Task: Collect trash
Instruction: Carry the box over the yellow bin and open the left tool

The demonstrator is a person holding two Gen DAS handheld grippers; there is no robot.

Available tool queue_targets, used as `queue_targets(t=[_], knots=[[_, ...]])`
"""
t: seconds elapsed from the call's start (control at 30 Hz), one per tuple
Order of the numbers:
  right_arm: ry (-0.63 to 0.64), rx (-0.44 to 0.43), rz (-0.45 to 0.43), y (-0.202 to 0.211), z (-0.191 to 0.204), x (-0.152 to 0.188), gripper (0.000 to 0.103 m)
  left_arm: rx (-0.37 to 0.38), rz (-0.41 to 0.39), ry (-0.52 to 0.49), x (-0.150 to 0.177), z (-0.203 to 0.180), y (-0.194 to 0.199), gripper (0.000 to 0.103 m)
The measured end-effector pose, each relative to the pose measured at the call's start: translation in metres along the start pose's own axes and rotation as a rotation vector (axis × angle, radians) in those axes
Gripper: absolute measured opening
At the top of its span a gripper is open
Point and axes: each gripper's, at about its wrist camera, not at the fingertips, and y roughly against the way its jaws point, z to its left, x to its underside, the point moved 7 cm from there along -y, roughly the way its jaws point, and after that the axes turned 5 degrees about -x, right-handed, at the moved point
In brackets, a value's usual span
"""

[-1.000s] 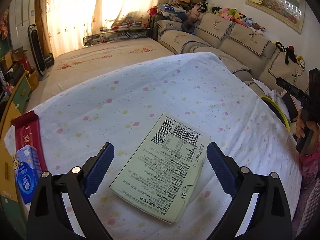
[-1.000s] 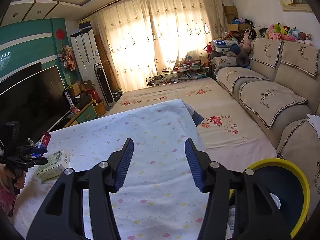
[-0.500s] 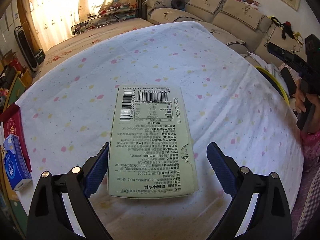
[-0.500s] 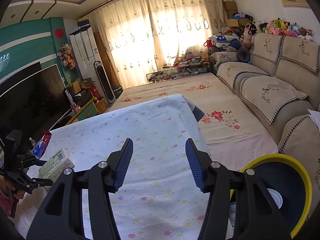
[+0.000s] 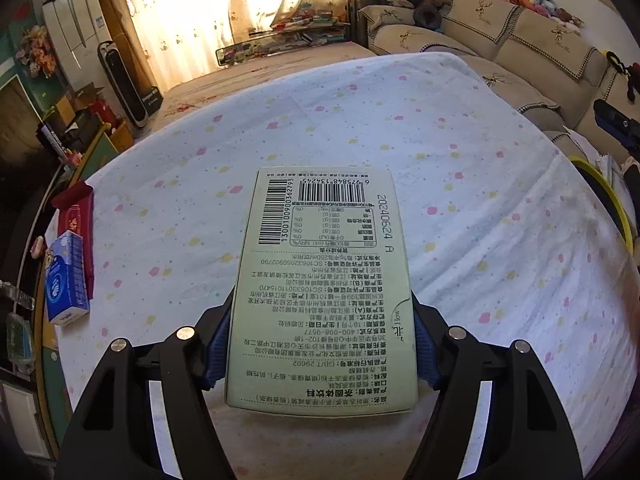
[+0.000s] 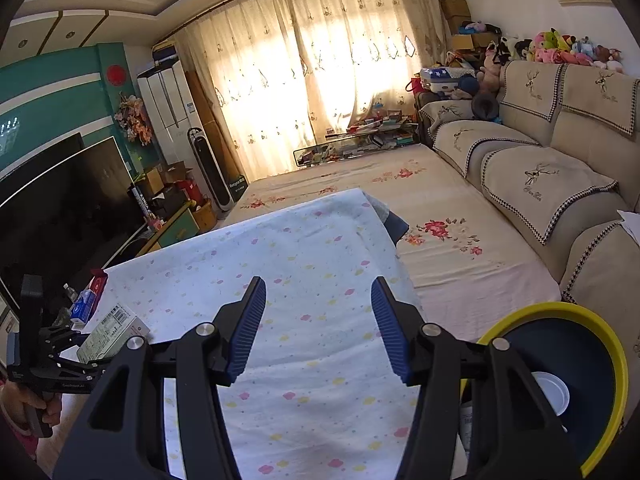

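A flat pale green carton (image 5: 326, 280) with barcodes and printed text sits between the blue pads of my left gripper (image 5: 320, 344), which is shut on its near end, above the spotted tablecloth (image 5: 440, 184). In the right wrist view the same carton (image 6: 114, 330) shows at far left, held in the left gripper (image 6: 86, 356). My right gripper (image 6: 320, 328) is open and empty over the table's right part. A dark bin with a yellow rim (image 6: 560, 380) stands low at the right and holds a white lid.
A blue tissue pack (image 5: 66, 276) and a red packet (image 5: 78, 220) lie at the table's left edge. A sofa with beige covers (image 6: 540, 168) runs along the right. A TV (image 6: 60, 208) and cabinet stand on the left.
My left gripper moved forward around the carton and closed on its sides; the carton now rides in the pads. The right gripper stayed open and barely moved.
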Motion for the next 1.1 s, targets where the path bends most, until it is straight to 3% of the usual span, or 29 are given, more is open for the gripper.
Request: queue_targets(t=[0.13, 0.33, 0.57, 0.87, 1.1], knots=[[-0.022, 0.016, -0.031, 0.006, -0.005, -0.004, 0.052, -0.012, -0.058, 0.035, 0.002, -0.019, 0.032, 0.071], [-0.047, 0.079, -0.088, 0.022, -0.022, -0.014, 0.052, 0.078, -0.096, 0.056, 0.008, -0.074, 0.070, 0.071], [-0.074, 0.109, -0.088, 0.077, -0.071, -0.014, 0.053, 0.195, -0.114, -0.101, -0.007, -0.171, 0.090, 0.071], [-0.143, 0.316, -0.162, 0.204, -0.169, 0.012, 0.059, 0.314, -0.105, -0.305, -0.053, -0.320, 0.073, 0.071], [-0.217, 0.397, -0.184, 0.251, -0.221, 0.031, 0.059, 0.346, -0.073, -0.397, -0.087, -0.426, 0.044, 0.071]])
